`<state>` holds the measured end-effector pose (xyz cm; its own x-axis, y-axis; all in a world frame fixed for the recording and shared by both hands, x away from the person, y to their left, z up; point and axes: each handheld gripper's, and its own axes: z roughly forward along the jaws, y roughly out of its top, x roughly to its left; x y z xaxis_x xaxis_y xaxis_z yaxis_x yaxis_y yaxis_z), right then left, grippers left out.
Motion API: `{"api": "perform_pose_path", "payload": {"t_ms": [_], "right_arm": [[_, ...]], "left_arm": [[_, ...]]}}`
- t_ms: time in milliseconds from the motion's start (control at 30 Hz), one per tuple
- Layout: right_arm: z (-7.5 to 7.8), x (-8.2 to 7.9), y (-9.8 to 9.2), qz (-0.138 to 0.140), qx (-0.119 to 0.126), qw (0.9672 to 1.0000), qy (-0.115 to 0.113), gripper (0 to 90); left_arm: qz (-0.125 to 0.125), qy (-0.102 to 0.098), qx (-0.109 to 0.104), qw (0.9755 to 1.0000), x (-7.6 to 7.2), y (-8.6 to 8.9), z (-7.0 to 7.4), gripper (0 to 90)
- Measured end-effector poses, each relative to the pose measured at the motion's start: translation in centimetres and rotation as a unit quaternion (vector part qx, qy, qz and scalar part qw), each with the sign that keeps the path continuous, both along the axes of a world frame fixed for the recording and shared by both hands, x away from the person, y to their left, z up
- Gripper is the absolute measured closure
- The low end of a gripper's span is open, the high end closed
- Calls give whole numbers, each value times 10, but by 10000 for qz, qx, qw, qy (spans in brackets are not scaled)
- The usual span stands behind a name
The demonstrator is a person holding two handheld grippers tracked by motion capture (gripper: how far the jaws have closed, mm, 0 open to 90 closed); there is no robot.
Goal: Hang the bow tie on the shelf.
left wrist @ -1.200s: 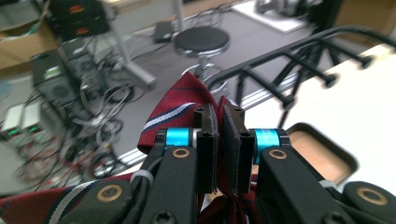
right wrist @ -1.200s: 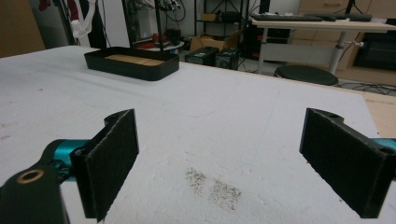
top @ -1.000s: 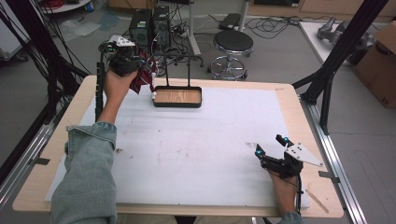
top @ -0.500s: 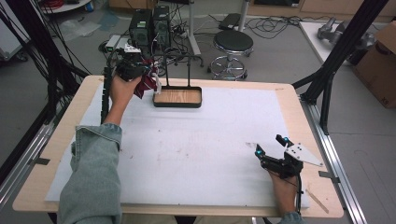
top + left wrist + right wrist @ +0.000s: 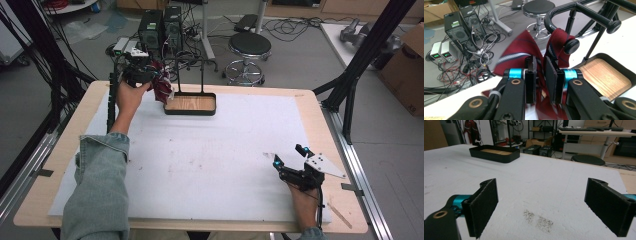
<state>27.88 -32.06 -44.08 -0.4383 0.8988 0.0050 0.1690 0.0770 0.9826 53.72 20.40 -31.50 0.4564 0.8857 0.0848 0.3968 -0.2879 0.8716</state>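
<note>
A dark red tie (image 5: 519,50) with pale and navy stripes runs between the pads of my left gripper (image 5: 540,62), which is shut on it. One fold of the tie hangs over a knobbed arm of the black rack (image 5: 584,7). From above, the left gripper (image 5: 150,80) is at the table's far left, holding the tie (image 5: 161,87) beside the rack's posts (image 5: 201,75). The rack stands in a black tray (image 5: 190,112) with a wooden floor. My right gripper (image 5: 287,156) rests near the front right, open and holding nothing; its pads (image 5: 484,205) stand wide apart.
White foam sheet (image 5: 215,160) covers the wooden table. A dark stain (image 5: 539,220) marks the sheet ahead of the right gripper. The tray (image 5: 496,157) lies far across from it. Behind the table are a stool (image 5: 249,47), computer boxes (image 5: 160,25) and cables on the floor.
My left gripper has moved a little to the right with the tie, closer to the rack. The right gripper has stayed still.
</note>
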Motion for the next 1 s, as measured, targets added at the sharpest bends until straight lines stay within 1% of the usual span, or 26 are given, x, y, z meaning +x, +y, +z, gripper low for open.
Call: {"api": "perform_pose_path", "payload": {"t_ms": [233, 300, 367, 433, 500, 667, 733, 800, 867, 933, 1000], "right_arm": [[0, 0, 0, -2, -4, 10000, -3, 108], [0, 0, 0, -8, -7, 10000, -4, 108], [0, 0, 0, -12, -6, 10000, -2, 108], [0, 0, 0, -9, -13, 10000, -2, 108], [0, 0, 0, -9, -8, 10000, -2, 108], [0, 0, 0, -19, -17, 10000, -9, 108], [0, 0, 0, -28, 0, 10000, 11, 108], [0, 0, 0, -26, -16, 10000, -7, 108], [0, 0, 0, -32, -2, 10000, 10, 108], [0, 0, 0, -35, 8, 10000, 22, 108], [0, 0, 0, -35, 14, 10000, 23, 108]], "left_arm": [[46, -51, -71, 10000, -4, 7, 3, 680], [74, -56, -165, 9998, -7, 11, 4, 661], [52, -66, -253, 9996, -9, 15, 5, 636], [101, -115, -260, 9995, -14, 18, 7, 612], [117, -132, -318, 9993, -18, 22, 9, 596], [115, -222, -420, 9988, -32, 30, 16, 560], [104, -234, -514, 9984, -38, 33, 19, 542], [58, -314, -544, 9980, -47, 34, 21, 530], [25, -391, -621, 9973, -55, 35, 23, 513], [-5, -465, -619, 9970, -64, 36, 25, 489], [-72, -562, -684, 9960, -74, 37, 28, 463]]}}
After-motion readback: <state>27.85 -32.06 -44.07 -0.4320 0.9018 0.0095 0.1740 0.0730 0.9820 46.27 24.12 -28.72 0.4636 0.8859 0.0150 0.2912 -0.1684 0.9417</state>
